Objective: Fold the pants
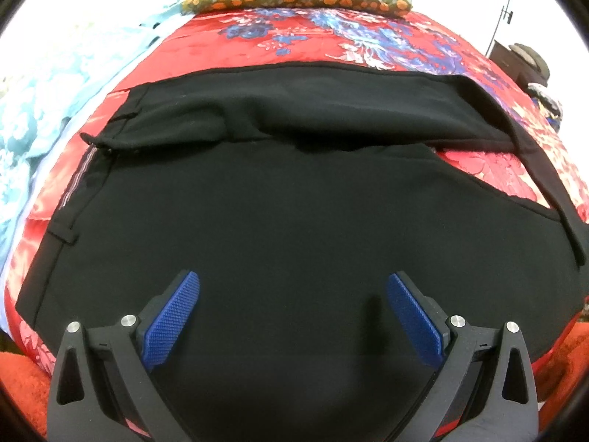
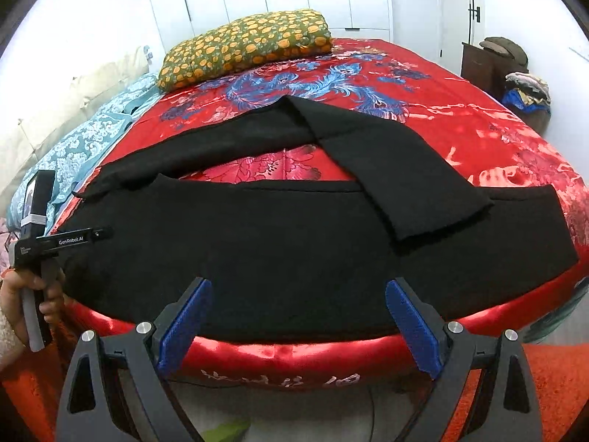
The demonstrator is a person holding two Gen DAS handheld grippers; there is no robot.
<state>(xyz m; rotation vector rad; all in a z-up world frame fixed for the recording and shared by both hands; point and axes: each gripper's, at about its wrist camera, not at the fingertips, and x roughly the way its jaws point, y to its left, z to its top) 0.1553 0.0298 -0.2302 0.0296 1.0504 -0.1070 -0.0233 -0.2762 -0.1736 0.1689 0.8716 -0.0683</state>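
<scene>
Pants (image 2: pixel 294 235) lie beyond both spread jaws, untouched.

Pants (image 1: pixel 294 221) near hem hidden behind left gripper (image 1: pixel 292 294); bed (image 2: pixel 460 118) foot cut by frame edge; heap (image 2: pixel 526 88) beside dresser too small to identify.

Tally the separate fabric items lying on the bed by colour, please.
Black: 1, the pants
Red floral: 1, the bedspread
Green with orange spots: 1, the folded quilt
Light blue patterned: 1, the cloth along the bed's left side
Total: 4
</scene>
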